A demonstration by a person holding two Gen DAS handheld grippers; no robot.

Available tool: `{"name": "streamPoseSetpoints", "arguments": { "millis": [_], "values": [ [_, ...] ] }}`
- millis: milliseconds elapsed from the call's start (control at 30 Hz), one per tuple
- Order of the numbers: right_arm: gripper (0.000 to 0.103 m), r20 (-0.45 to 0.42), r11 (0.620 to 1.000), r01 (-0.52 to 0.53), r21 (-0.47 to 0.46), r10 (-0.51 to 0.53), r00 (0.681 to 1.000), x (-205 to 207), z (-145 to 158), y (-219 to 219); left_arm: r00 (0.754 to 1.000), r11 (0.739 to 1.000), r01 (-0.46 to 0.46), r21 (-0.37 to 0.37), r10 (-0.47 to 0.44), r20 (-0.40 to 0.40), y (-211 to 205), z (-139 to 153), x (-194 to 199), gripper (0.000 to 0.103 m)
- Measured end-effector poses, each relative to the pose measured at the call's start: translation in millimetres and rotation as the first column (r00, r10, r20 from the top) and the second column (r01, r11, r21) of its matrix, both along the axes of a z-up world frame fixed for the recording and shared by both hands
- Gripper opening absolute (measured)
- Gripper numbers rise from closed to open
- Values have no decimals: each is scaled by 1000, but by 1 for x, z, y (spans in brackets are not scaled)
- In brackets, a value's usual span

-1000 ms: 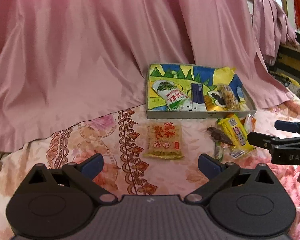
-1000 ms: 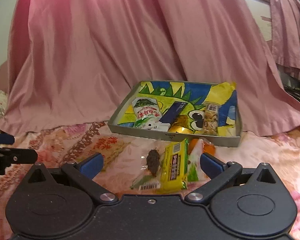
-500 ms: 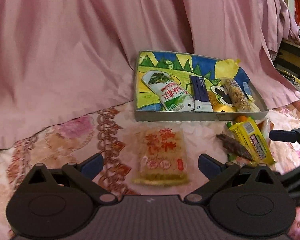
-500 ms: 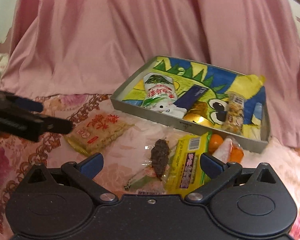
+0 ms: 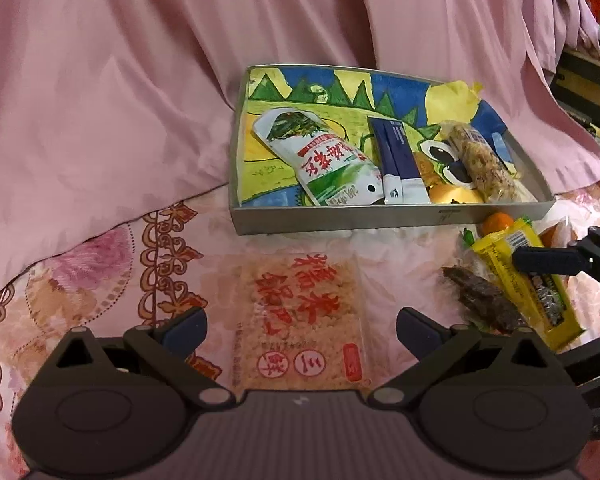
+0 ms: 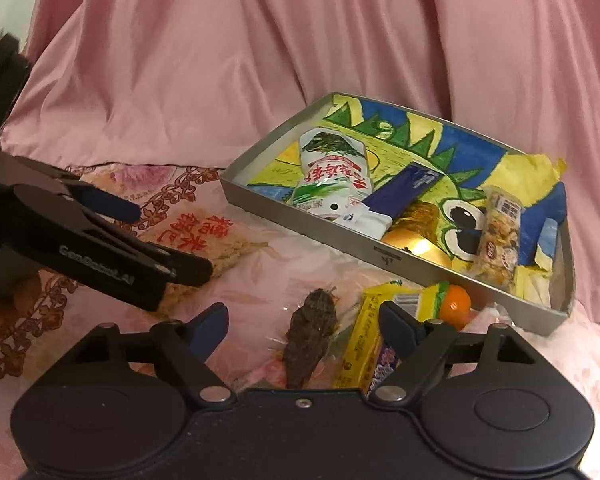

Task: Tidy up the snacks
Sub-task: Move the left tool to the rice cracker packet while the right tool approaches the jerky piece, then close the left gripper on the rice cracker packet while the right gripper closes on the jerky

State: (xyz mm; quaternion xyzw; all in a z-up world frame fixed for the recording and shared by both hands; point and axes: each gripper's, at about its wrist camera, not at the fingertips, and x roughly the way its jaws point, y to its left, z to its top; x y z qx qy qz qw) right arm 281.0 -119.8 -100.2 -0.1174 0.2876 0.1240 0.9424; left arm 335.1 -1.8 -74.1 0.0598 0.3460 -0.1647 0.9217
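In front of the tray (image 6: pixel 396 258), both grippers are dropping closer: left gripper (image 5: pixel 300 326) wide open over the rice cracker pack (image 5: pixel 304 320), right gripper (image 6: pixel 302 320) closing around the dark snack (image 6: pixel 308 338), not yet pinching it.

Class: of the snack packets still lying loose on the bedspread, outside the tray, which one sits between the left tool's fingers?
The flat rice-cracker packet with red characters. It lies between the open left tool; the dark snack and yellow bar lie right.

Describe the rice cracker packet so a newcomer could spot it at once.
Find the grey tray with the dinosaur drawing on the floral cloth. In front of its left end lies the rice cracker packet, alone. It is flat, clear and square with big red characters, unlike the yellow bar at the right.
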Motion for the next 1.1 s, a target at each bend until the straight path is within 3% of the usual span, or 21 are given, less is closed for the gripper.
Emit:
{"name": "streamPoseSetpoints", "arguments": {
  "millis": [133,267,400,500,667,1100],
  "values": [
    [75,-1,999,-10,-44,10,1000,1,-5,7,1000,1000,-5,6,5,-7,-1,-3,4,102],
    [73,-14,1000,10,-5,-10,1000,-3,-6,6,1000,1000,-8,-16,7,-31,0,-5,8,96],
    [70,-13,999,43,26,-43,999,-4,-6,5,998,1000,-1,-7,0,-55,-4,-7,12,82],
    [65,-6,997,69,31,-68,998,-5,-7,5,998,1000,-6,8,7,-57,-5,-8,12,77],
    [53,-2,997,80,10,-80,997,-5,-9,7,998,1000,-5,0,5,-67,-2,-7,9,76],
    [49,-35,995,91,42,-89,995,-20,-11,2,994,1000,14,-11,-15,-106,2,-3,-19,76]
  ]
}}
